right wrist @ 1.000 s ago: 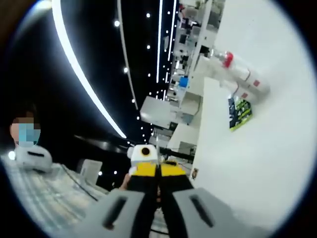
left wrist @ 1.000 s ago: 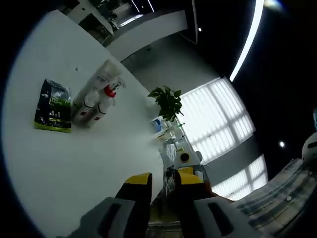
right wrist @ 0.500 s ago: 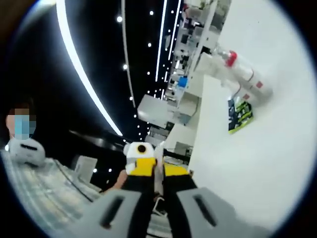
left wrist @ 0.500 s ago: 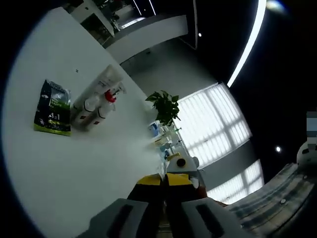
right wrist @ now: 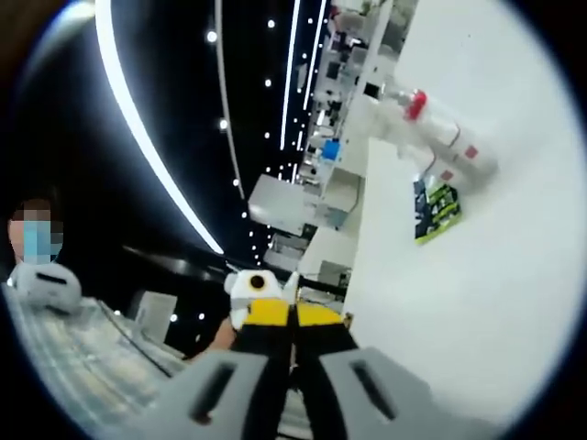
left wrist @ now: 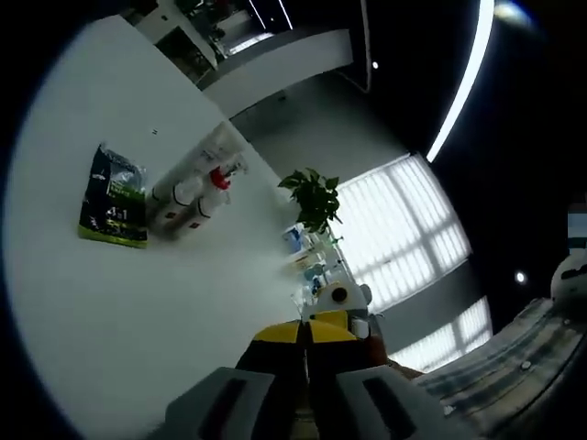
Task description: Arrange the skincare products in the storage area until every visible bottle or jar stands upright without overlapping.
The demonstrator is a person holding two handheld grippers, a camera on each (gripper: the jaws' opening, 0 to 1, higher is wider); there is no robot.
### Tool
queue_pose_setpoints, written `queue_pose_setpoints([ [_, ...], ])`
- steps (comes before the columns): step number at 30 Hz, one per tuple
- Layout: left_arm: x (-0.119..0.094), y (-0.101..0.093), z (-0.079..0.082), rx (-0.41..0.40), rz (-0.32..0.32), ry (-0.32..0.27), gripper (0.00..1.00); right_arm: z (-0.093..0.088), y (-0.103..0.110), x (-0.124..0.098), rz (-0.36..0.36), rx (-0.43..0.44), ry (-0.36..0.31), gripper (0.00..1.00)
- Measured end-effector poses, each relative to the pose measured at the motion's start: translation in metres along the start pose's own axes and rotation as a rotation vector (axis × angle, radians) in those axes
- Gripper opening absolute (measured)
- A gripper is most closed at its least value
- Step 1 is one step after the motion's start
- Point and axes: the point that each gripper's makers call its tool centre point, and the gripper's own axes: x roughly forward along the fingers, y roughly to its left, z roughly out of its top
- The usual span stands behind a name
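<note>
The skincare bottles point(left wrist: 188, 197) lie toppled side by side on the white worktop point(left wrist: 110, 302), touching a green sachet point(left wrist: 115, 197), well beyond my left gripper point(left wrist: 304, 332) and right gripper point(right wrist: 292, 316), whose jaws are clenched empty, none yet righted.

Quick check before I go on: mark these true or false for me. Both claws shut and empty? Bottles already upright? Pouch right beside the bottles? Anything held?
1. Both claws are shut with nothing between the jaws. True: left claw, right claw.
2. The bottles stand upright. False: the white bottles lie on their sides on the white table.
3. The green pouch lies flat beside the bottles. True.
4. The right claw grips the red-capped bottle. False: it lies far off on the table, untouched.
</note>
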Motion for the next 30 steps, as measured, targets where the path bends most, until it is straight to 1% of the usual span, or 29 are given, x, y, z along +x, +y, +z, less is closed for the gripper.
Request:
queue_pose_setpoints([
  [2,-0.001,0.000,0.004,-0.038,-0.013,-0.016,0.02,0.003,0.002,0.002,0.011,0.012,-0.021,0.00],
  [4,-0.001,0.004,0.006,-0.036,0.007,-0.022,0.03,0.005,0.002,0.003,0.012,0.008,-0.029,0.00],
  [7,-0.003,0.006,0.005,-0.040,0.007,-0.013,0.03,0.009,0.000,0.001,0.009,0.010,-0.039,0.00],
  [9,-0.007,0.008,0.005,-0.046,0.009,-0.018,0.02,0.011,0.000,0.000,0.009,0.010,-0.045,0.00],
  [11,-0.008,0.006,0.005,-0.056,-0.007,-0.021,0.01,0.011,0.000,-0.001,0.010,0.014,-0.045,0.00],
  [12,-0.008,0.005,0.004,-0.053,-0.012,-0.014,0.01,0.010,0.000,-0.001,0.011,0.016,-0.040,0.00],
  [14,-0.007,0.005,0.002,-0.039,-0.009,-0.009,0.01,0.009,-0.001,-0.002,0.008,0.017,-0.039,0.00],
  [21,-0.008,0.005,0.002,-0.049,-0.014,-0.013,0.00,0.008,-0.004,-0.002,0.010,0.037,-0.057,0.01],
  [23,-0.009,0.006,0.002,-0.062,-0.018,-0.019,0.00,0.007,-0.005,-0.002,0.011,0.028,-0.065,0.04],
  [25,-0.011,0.007,0.005,-0.072,-0.019,-0.028,0.00,0.007,-0.006,-0.001,0.009,0.028,-0.074,0.13],
  [26,-0.013,0.009,0.006,-0.076,-0.018,-0.032,0.00,0.006,-0.006,0.000,0.008,0.027,-0.075,0.16],
  [30,-0.016,0.010,0.011,-0.080,-0.018,-0.039,0.00,0.001,-0.007,-0.001,0.008,0.015,-0.062,0.16],
])
